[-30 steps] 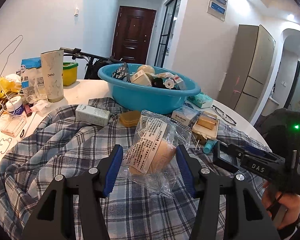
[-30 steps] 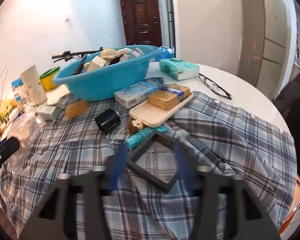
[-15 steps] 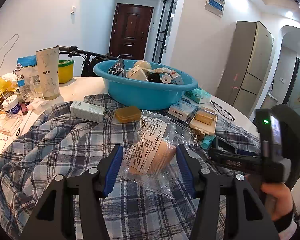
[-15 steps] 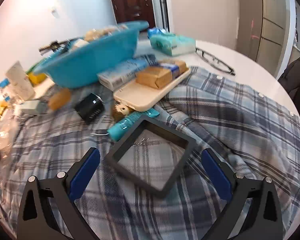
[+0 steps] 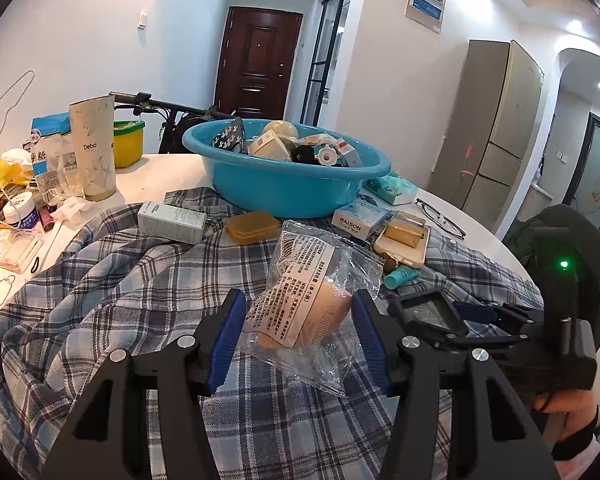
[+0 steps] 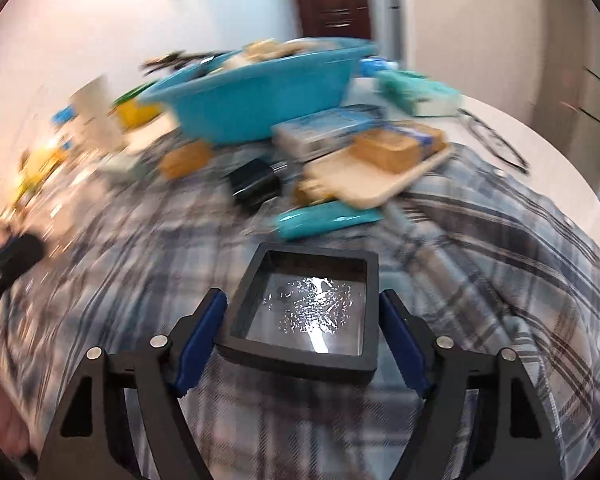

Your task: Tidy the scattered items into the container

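**Two pickups in hand, basin half filled**

Item 1, packet [image 5: 300,304]: clear wrapper with a tan pad inside, lying on the plaid cloth [image 5: 112,300]. Your left gripper [image 5: 298,338] straddles it at a middling gap; the blue pads sit against the crinkled film, but whether they truly pinch it cannot be told.

Item 2, frame [image 6: 306,312]: flat black square with a shiny film window, on the cloth near the table's front. Your right gripper [image 6: 302,340] has it between the fingers and the jaws are closing; the pads stand just beside its two side edges, not yet pressing.

Container, basin [image 5: 288,188]: blue, at the far side of the cloth, already holding several boxes and small things.

Still loose near the basin: white box [image 5: 171,223], amber case [image 5: 252,227], teal tube [image 6: 328,220], black block [image 6: 254,186], phone case [image 6: 374,178].

Step, as judged: grasping. Next calls for you to finish the squeeze on the frame's thin edges, squarely so it does not tip, then lift both and carry them over the basin rim before letting go.
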A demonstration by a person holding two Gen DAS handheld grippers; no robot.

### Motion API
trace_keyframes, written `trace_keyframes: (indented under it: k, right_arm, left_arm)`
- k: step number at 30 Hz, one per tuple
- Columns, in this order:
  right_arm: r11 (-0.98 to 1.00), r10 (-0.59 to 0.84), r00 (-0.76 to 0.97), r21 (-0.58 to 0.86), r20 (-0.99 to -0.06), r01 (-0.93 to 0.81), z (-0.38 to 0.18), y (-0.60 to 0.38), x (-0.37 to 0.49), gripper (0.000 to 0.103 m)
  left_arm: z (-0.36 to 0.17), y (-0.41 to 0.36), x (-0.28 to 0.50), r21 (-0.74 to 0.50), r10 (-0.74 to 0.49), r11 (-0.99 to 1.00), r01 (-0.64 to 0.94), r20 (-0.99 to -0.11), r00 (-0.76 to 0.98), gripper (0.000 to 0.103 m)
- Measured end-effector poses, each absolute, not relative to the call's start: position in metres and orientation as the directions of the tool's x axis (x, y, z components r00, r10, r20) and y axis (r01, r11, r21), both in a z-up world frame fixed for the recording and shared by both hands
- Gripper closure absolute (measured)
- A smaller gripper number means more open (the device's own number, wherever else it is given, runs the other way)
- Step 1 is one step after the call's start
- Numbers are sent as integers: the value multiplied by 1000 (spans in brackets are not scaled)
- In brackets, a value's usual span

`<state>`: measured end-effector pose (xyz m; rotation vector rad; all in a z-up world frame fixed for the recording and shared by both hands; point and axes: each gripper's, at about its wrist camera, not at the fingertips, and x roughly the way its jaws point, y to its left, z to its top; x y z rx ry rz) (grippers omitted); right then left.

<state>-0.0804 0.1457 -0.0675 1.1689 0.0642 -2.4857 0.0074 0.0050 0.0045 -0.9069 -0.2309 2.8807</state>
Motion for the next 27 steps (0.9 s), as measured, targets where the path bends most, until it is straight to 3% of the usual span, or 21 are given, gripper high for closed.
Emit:
trace_keyframes:
  k: [4, 10, 16, 19, 23, 27]
  right_arm:
    - [-953, -262, -604, 105, -753, 284, -67, 149, -83, 16]
    - [-974, -217, -596, 129, -773, 187, -77, 144, -91, 13]
    - [-981, -162, -590, 63, -791, 185, -82, 128, -92, 13]
    - [-982, -146, -603, 39, -784, 187, -80, 128, -90, 33]
    - [-976, -188, -615, 78, -766, 201, -77, 134, -87, 33]
    - [-981, -139, -673, 7, -727, 195, -66, 131, -79, 33]
  left_arm:
    - [4, 5, 7, -179, 153, -982, -61, -559, -815, 46]
    - [3, 6, 7, -181, 152, -982, -59, -565, -811, 46]
    - [1, 7, 7, -180, 152, -982, -58, -570, -808, 46]
    - [-1, 9, 7, -181, 152, -982, -57, -572, -806, 46]
    - [-2, 8, 7, -180, 149, -982, -54, -572, -807, 46]
    - [-3, 3, 5, -183, 146, -982, -48, -571, -808, 46]
